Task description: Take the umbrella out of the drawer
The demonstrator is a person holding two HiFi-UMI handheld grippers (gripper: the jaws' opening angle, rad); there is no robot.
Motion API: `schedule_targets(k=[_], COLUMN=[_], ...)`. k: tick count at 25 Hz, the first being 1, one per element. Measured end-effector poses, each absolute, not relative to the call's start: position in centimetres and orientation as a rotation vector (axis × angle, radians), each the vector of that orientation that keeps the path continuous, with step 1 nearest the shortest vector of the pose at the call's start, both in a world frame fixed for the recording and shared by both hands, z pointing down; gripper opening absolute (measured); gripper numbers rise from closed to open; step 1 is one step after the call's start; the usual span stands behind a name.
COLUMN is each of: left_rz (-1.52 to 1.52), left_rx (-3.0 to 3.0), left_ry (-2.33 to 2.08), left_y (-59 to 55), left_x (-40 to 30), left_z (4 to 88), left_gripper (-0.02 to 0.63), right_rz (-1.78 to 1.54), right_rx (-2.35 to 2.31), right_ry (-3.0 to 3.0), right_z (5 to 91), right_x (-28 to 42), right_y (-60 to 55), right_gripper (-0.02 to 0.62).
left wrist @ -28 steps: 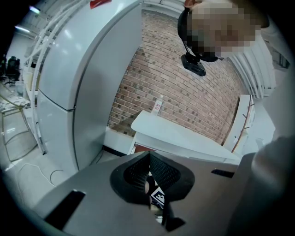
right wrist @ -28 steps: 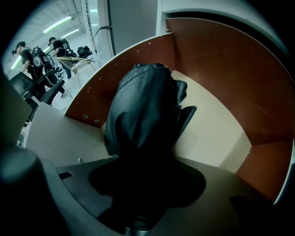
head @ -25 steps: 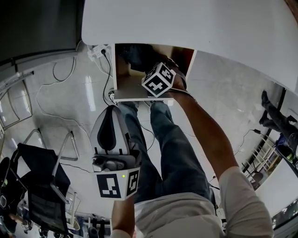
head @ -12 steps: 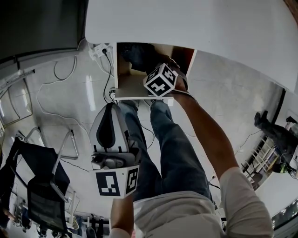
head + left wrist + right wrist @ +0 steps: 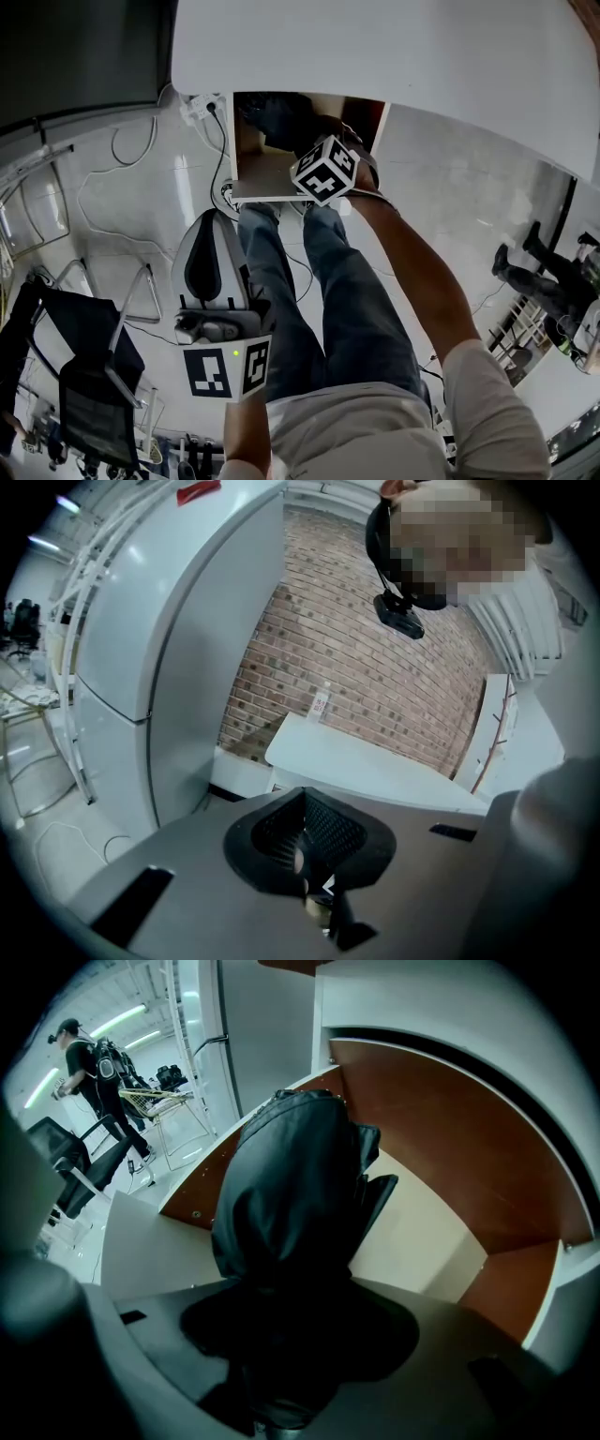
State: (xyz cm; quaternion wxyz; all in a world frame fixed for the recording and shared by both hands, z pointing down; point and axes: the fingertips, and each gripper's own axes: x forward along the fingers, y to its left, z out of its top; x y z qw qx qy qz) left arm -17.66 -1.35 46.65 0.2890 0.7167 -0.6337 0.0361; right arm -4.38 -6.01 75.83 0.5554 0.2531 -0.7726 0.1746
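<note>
The right gripper [image 5: 281, 1340] now sits slightly higher, jaws clamped on the black umbrella [image 5: 291, 1194], which reaches from them into the open drawer [image 5: 450, 1147]; the left gripper [image 5: 314, 892] is closed, empty.

Right tool [image 5: 317, 150] rose slightly, clamped on the dark umbrella [image 5: 291, 1194], which is lifting from the drawer [image 5: 422, 1232] floor. The background person [image 5: 530, 272], far off to that tool's right, stepped a little closer.

Head view looks steeply down into the open drawer [image 5: 255, 169] under the tabletop [image 5: 375, 47]. Right gripper view shares that drawer from close, umbrella [image 5: 291, 1194] just ahead of its fingers [image 5: 384, 1340]. Left gripper view faces a brick wall [image 5: 375, 677] far beyond its fingers [image 5: 337, 832].
</note>
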Motion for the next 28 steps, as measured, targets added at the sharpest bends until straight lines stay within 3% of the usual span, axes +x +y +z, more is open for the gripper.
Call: schedule_targets(k=[28], left_rz=[0.135], left_rx=[1.930], left_ry=[-1.718], left_y=[-1.3], left_x=[-17.4], left_z=[42.8], left_gripper=[0.015], right_rz=[0.396], right_rx=[0.561], right_ry=[-1.837], right_z=[69.7], right_x=[-3.1], right_y=[-2.9], right_gripper=[0.256])
